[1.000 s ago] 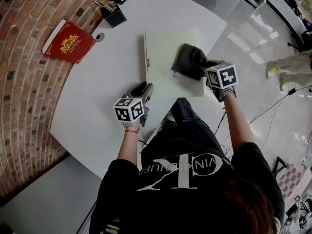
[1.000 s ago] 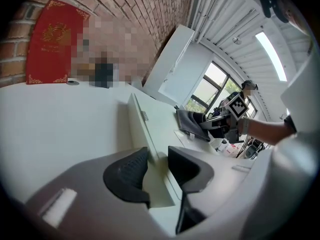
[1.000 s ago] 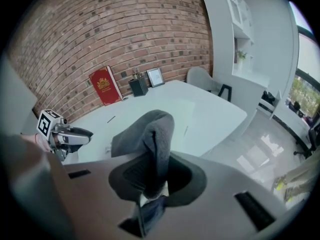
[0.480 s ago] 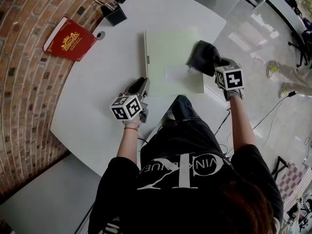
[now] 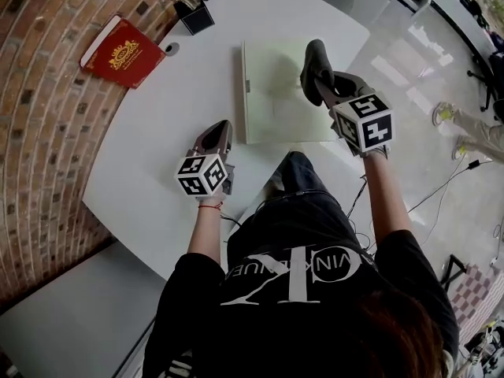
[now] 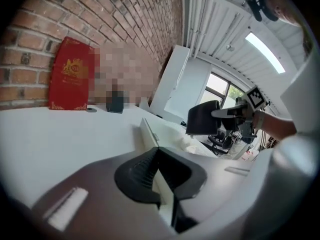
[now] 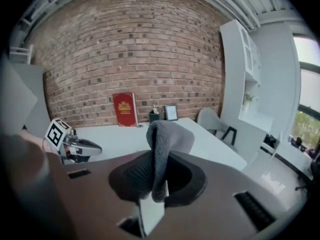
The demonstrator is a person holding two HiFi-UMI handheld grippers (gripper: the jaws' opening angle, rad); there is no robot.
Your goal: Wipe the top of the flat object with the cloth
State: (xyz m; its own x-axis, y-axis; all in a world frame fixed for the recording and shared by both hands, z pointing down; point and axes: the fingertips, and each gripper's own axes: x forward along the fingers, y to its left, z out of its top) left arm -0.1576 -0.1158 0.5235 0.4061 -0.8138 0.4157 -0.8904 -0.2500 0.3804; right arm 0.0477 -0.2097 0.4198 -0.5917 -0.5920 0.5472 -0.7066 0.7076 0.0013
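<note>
- Head view: I am reading the left gripper [image 5: 221, 126] over the white tabletop [image 5: 150, 140], just beside the near left corner of the flat object [image 5: 272, 113]. Its fingers have just been closing, and they are now sitting together with nothing between them.
- Head view: The right gripper [image 5: 323, 87] is clamping the dark cloth [image 5: 314, 63] over the right part of the flat object. The flat object, a pale green board, is lying flat on the tabletop between the two grippers.
- Head view: A red book [image 5: 122, 52] is lying on the far left of the tabletop, with a black holder [image 5: 195, 16] beyond it.
- Left gripper view: The fingers [image 6: 137, 171] are meeting at their tips. The near edge of the flat object [image 6: 148, 133] is showing just past them. The cloth [image 6: 202, 118] is hanging from the right gripper [image 6: 234, 113], clear of the flat object's top.
- Right gripper view: The fingers [image 7: 134, 176] are pressing on the cloth [image 7: 169, 133], which is standing up in a fold between them. The left gripper [image 7: 84, 146] is showing at the left, and the red book [image 7: 125, 110] is against the brick wall.
</note>
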